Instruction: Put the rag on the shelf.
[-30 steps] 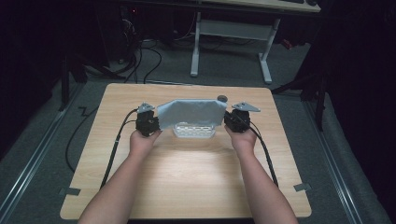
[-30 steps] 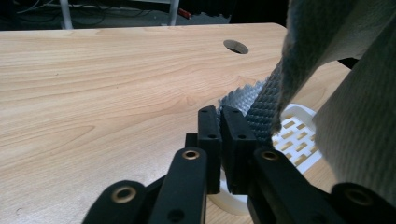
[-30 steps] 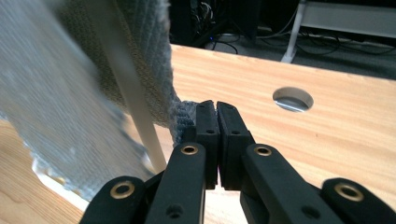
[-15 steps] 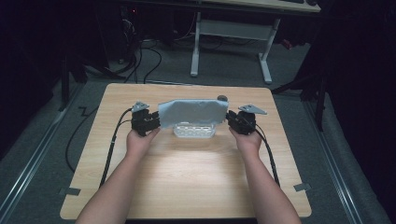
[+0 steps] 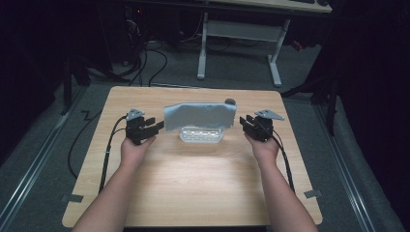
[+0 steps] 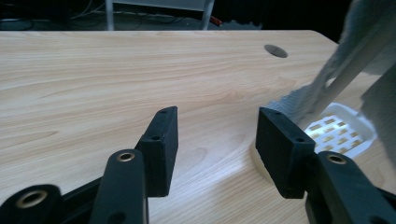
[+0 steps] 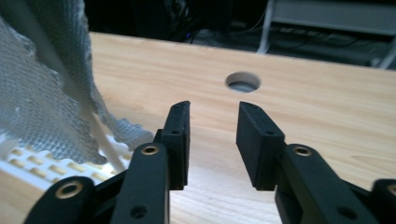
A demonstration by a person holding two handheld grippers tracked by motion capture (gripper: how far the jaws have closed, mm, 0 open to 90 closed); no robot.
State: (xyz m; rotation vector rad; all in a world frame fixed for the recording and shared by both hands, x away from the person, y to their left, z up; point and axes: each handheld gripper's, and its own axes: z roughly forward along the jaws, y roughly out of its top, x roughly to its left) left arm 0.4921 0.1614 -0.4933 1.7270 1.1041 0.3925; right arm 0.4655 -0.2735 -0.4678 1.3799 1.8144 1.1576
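While both hands rest on the wooden table (image 5: pixel 193 193), a grey cloth (image 5: pixel 199 116) hangs draped over a white slotted rack (image 5: pixel 201 135) near the table's middle, slightly toward the far edge. The left gripper (image 5: pixel 155 126) sits just beside the cloth's left edge, its jaws spread and holding nothing; the high view cannot settle whether the fingertips touch the fabric. From the left gripper view, the left gripper (image 6: pixel 215 140) shows a wide gap with bare tabletop between the jaws, and the cloth (image 6: pixel 345 60) lies outside that gap — up and to the right, past the right-hand jaw, with the rack's (image 6: pixel 343 133) perforated white base lit beneath it.

The right gripper (image 5: pixel 243 122) stands just beside the cloth's right edge, a small gap showing between them. Its jaws are also parted, though less widely, and pinch nothing. In the right gripper view, the right gripper (image 7: pixel 212 135) frames only wood, while the cloth (image 7: pixel 42 93) hangs off to the left of the left-hand jaw, its ragged woven edge falling onto the rack (image 7: pixel 42 165).

A round cable hole (image 7: pixel 243 81) pierces the table beyond the jaws — in the high view it sits just behind the cloth's top right corner.
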